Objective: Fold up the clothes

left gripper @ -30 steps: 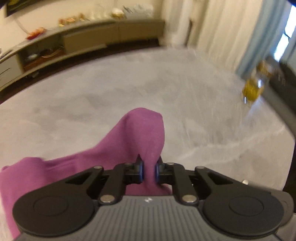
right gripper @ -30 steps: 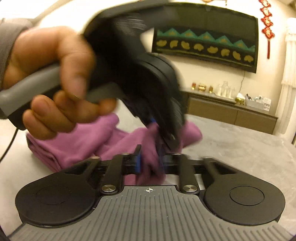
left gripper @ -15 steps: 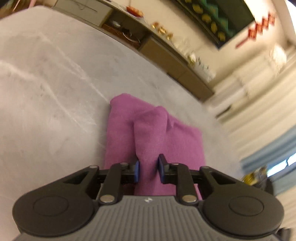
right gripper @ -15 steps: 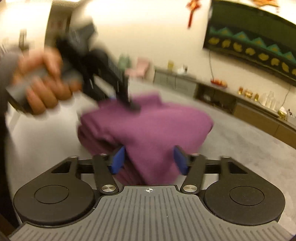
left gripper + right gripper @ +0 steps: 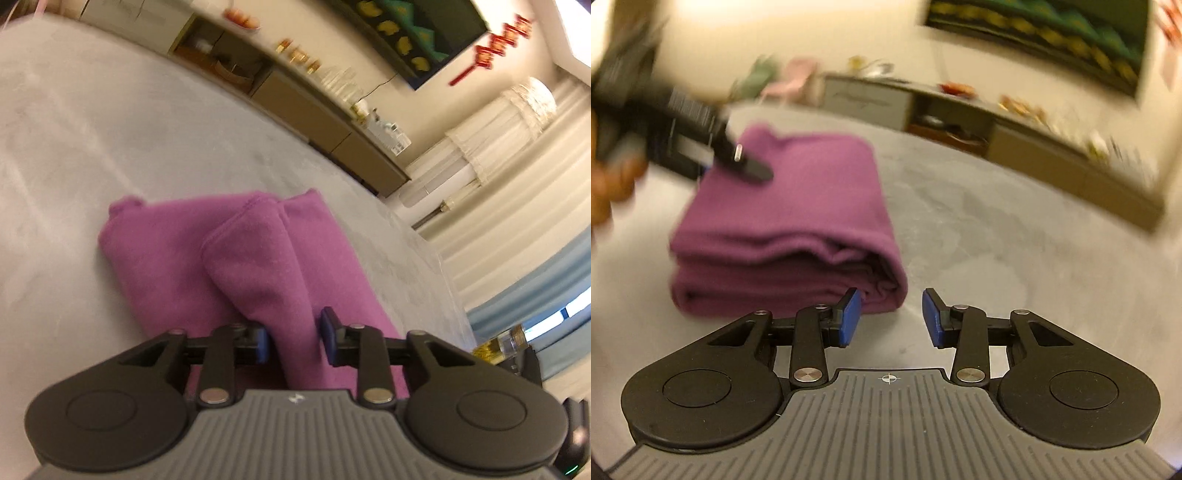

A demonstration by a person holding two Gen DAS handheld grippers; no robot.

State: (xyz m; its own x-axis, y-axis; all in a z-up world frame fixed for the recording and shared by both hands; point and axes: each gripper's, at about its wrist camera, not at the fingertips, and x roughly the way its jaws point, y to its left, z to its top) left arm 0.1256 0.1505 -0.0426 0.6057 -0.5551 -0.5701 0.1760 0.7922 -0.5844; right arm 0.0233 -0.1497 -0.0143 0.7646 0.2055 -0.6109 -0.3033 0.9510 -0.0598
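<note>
Half-blurred left gripper [image 5: 753,171] over purple garment [image 5: 798,206].

Both wrist views look low and close at the purple garment [image 5: 229,258] from different sides

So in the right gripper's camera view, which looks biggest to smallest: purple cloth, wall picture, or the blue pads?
1. Purple cloth, largest.
2. Wall picture, partly cropped and farther away, so the ranking is unsure.
3. Blue pads, smallest despite being nearest.

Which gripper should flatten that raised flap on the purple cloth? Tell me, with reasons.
Left. The left gripper already straddles the raised flap of the purple cloth, jaws parted. The right gripper is open beside the bundle's corner, holding nothing.
</note>
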